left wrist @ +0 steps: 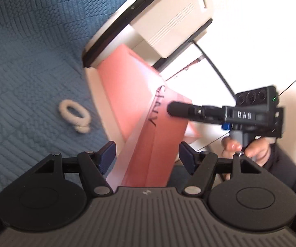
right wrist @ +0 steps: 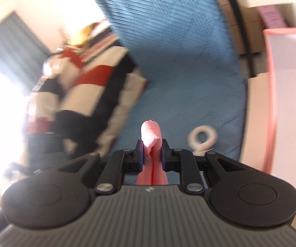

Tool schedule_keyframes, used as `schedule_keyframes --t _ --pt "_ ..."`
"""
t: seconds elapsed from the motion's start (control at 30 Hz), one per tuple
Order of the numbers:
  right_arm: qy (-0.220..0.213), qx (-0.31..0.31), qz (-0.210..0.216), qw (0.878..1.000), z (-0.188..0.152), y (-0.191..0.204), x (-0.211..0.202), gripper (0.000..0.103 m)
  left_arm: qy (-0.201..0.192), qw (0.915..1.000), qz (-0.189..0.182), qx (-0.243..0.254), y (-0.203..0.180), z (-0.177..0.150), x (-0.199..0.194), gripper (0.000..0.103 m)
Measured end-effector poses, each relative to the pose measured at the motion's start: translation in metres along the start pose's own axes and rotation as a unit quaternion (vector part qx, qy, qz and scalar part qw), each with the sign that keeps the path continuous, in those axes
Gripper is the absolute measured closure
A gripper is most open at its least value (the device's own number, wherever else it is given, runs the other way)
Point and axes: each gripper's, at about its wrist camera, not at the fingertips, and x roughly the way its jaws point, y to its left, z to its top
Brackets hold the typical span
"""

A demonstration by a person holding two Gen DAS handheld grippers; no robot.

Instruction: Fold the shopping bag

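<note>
Presumably held taut for creasing: pink paper shopping bag [left wrist: 148,135] raised above blue quilted bedspread [left wrist: 28,65], right gripper [right wrist: 152,150] clamped on its bunched pink edge [right wrist: 150,135], left gripper [left wrist: 147,154] spread apart, gripping nothing.
</note>
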Motion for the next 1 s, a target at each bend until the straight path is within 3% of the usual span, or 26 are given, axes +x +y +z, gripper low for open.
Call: schedule_keyframes --t 0.07,0.3,0.43,0.53,0.57,0.7,0.77,0.87,1.0 --pt "0.006 0.001 0.036 0.999 -0.003 0.004 -0.005 0.084 0.002 0.9993 -0.036 -0.011 0.0 0.001 0.0 0.031" --pt "-0.005 0.039 0.122 0.992 -0.014 0.002 -0.015 0.084 0.005 0.994 -0.105 -0.029 -0.002 0.0 -0.002 0.031" --pt "0.002 0.065 0.152 0.986 -0.019 -0.004 -0.012 0.083 0.013 0.9918 -0.123 -0.031 -0.005 -0.005 -0.001 0.032" --pt "0.006 0.072 0.15 0.986 -0.022 -0.006 -0.009 0.083 0.026 0.9908 -0.131 -0.02 -0.012 -0.011 0.0 0.045" --pt "0.005 0.072 0.147 0.987 -0.023 -0.006 -0.01 0.083 0.027 0.9908 -0.131 -0.017 -0.014 -0.012 0.001 0.055" --pt "0.003 0.083 0.136 0.987 -0.028 -0.011 -0.007 0.082 0.022 0.9932 -0.112 -0.021 -0.017 -0.017 0.002 0.071" --pt "-0.001 0.094 0.131 0.987 -0.029 -0.015 -0.004 0.077 0.015 0.9951 -0.094 -0.027 -0.017 -0.019 0.001 0.079" --pt "-0.001 0.107 0.113 0.988 -0.03 -0.021 0.005 0.071 0.004 0.997 -0.059 -0.05 -0.012 -0.02 0.001 0.085" --pt "0.009 0.12 0.057 0.991 -0.026 -0.027 0.023 0.071 -0.009 0.9953 0.025 -0.093 0.006 -0.021 0.0 0.091"
